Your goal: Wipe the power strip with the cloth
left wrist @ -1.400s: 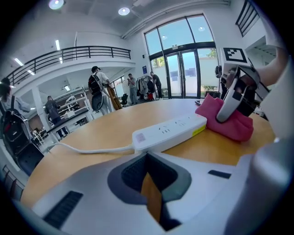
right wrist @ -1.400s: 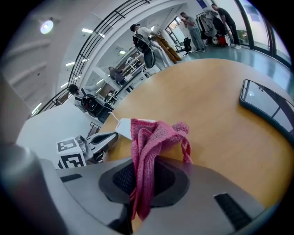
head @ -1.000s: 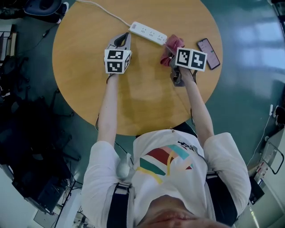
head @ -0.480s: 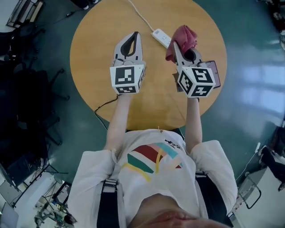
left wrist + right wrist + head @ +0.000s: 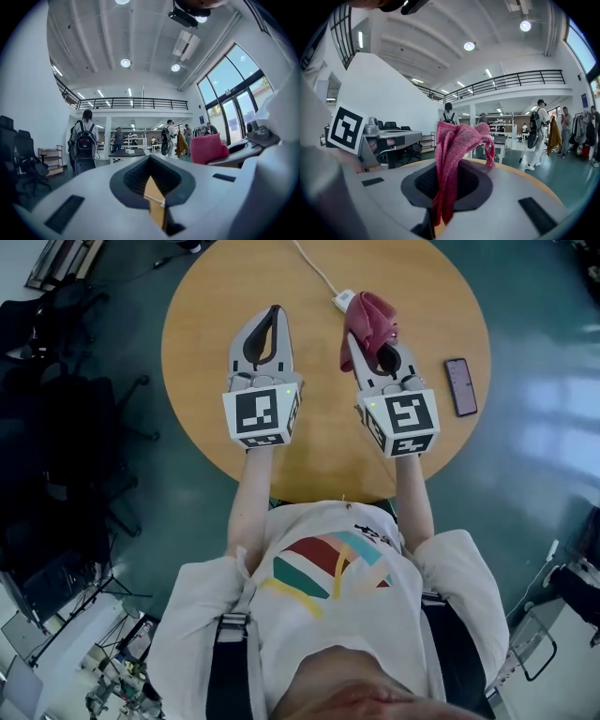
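Phone on round wooden table

A large open-plan lab or workshop hall: a high ribbed ceiling with round lamps, a railed mezzanine at 12 o'clock, tall glazed doors at 2 o'clock, office chairs at 9 o'clock, people with backpacks among worktables and shelving. Seen from above, a glossy teal floor surrounds the round wooden counter, with cluttered gear at 8 o'clock

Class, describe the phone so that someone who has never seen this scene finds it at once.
Start at the round wooden table. Near its right edge lies the phone: a flat dark slab, unlike the white corded power strip.
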`<state>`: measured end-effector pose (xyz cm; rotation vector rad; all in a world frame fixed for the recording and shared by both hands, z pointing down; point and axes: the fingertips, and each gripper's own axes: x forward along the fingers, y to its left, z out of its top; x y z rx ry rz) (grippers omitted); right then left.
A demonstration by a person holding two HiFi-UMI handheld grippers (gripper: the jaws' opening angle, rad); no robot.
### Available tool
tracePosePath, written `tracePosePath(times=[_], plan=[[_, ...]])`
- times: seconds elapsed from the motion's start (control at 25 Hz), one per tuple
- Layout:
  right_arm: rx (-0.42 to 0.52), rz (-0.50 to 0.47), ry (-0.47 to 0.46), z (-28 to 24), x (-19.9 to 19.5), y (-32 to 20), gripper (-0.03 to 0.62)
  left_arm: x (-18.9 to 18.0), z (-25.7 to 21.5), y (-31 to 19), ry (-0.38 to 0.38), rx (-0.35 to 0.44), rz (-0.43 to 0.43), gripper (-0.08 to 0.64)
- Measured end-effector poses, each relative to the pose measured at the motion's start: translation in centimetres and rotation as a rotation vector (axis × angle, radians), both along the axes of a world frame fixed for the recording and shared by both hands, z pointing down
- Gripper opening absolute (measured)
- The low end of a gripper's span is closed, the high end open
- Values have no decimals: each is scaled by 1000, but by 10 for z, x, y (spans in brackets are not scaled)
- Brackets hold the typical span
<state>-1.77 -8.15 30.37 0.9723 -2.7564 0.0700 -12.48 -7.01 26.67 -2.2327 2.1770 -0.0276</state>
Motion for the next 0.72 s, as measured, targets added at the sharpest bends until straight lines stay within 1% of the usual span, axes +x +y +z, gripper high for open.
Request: tracePosePath(times=[0.12, 0.28, 0.44, 0.72], plan=[[-6, 2, -5, 3, 0, 6, 38, 4, 10, 0, 37, -31, 20, 37], [-17, 5, 7, 8, 1, 9, 38, 10, 16, 2, 29, -48, 35, 37], [-29, 7, 1, 10, 4, 5, 38, 17, 23, -5, 76, -65, 67, 37], [-27, 5, 7, 10, 0, 2, 38, 22, 27, -7, 57, -79, 85, 37]])
